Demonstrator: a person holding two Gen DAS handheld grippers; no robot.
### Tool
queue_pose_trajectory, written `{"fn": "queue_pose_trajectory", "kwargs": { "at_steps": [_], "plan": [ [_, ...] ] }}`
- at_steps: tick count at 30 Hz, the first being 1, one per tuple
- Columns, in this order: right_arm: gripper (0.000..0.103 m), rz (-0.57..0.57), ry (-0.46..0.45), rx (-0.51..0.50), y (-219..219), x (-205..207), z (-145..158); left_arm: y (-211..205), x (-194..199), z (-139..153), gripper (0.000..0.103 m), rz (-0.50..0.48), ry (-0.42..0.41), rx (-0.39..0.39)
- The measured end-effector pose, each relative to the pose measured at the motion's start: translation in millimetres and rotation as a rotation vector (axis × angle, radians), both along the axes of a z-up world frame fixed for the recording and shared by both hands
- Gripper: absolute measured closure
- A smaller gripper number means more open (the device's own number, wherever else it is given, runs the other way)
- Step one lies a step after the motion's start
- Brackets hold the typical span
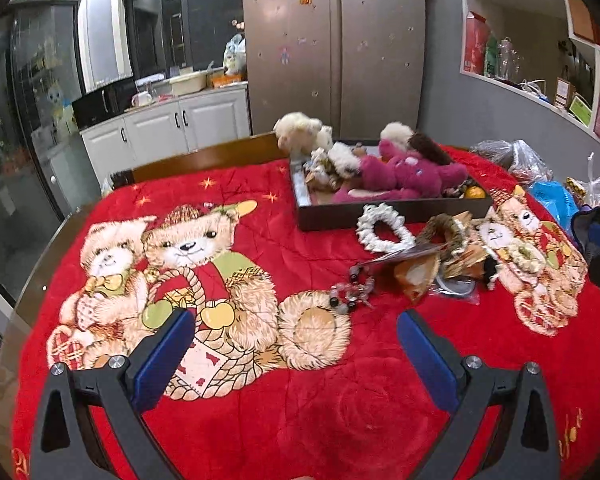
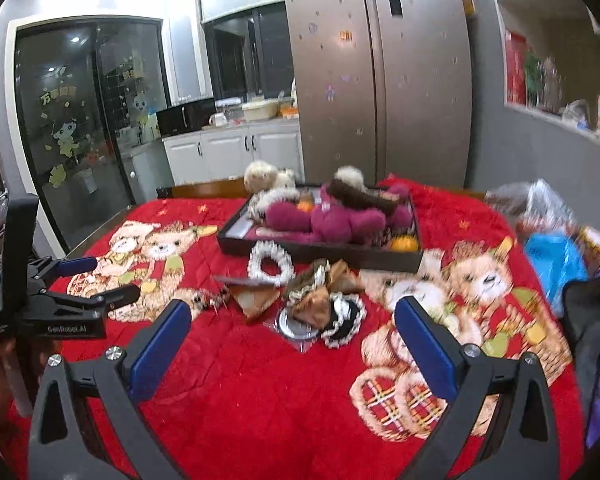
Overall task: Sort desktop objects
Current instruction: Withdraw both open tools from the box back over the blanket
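A dark tray (image 1: 380, 213) (image 2: 312, 251) holds a magenta plush toy (image 1: 404, 176) (image 2: 332, 218), white fluffy toys and an orange (image 2: 405, 243). In front of it lie a white scrunchie (image 1: 385, 229) (image 2: 270, 263), a bead bracelet (image 1: 350, 292), a brown frilly pile (image 1: 448, 240) (image 2: 320, 292), an orange-brown wedge (image 1: 416, 278) (image 2: 256, 300) and a round metal lid (image 2: 296, 326). My left gripper (image 1: 294, 332) is open and empty, short of the bracelet; it also shows at the left of the right wrist view (image 2: 100, 280). My right gripper (image 2: 292, 326) is open and empty, near the lid.
A red bear-print blanket (image 1: 260, 420) (image 2: 260, 400) covers the table. Plastic bags and a blue bag (image 1: 552, 196) (image 2: 556, 260) sit at the right edge, with dark and purple fabric (image 2: 596, 340) beside them. A fridge (image 1: 332, 40) and shelves stand behind.
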State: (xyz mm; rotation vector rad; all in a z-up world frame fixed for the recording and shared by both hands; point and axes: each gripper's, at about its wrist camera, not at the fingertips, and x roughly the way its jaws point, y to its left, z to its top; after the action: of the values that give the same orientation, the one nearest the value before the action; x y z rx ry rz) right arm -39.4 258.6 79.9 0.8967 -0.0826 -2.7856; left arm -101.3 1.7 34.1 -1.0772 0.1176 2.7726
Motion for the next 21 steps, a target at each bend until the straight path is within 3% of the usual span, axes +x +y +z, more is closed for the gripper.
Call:
{"fn": "queue_pose_trajectory", "kwargs": {
  "at_steps": [5,16,21],
  "plan": [
    [0.000,0.003,-0.048,0.029,3,-23,-25,1,-26,-21,0.000,0.008,-0.032,0.005],
    [0.001,0.090,-0.152,0.008,-16,-78,-74,19,-69,-64,0.000,0.011,-0.125,-0.077],
    [0.008,0.119,-0.168,-0.020,-25,-89,-82,23,-79,-70,0.000,0.002,-0.130,-0.094]
  ]
}}
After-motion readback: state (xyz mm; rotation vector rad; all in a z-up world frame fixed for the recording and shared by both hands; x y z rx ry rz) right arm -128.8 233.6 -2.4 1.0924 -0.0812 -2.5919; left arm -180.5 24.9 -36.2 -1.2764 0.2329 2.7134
